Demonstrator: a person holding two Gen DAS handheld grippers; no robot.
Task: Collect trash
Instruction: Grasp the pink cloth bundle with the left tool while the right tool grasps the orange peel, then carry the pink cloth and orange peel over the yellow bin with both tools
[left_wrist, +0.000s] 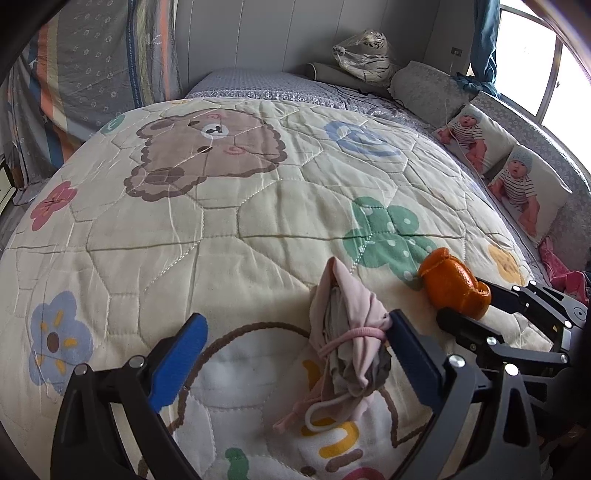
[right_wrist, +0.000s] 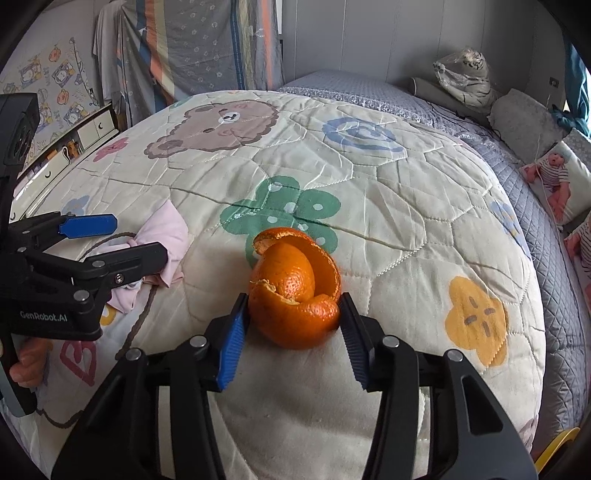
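From the left wrist, my left gripper (left_wrist: 295, 336) hangs wide open around a pink cloth bundle (left_wrist: 347, 332) on the quilt (left_wrist: 184, 240); one finger touches its tie, nothing is held. The peel (left_wrist: 452, 282) sits further right, part-covered by the other gripper.

From the right wrist, my right gripper (right_wrist: 293, 317) brackets the peel (right_wrist: 295, 291), pads (right_wrist: 234, 338) at both sides, ready to lift it as trash. Whether they press yet, I cannot tell. The peel's underside is hidden.
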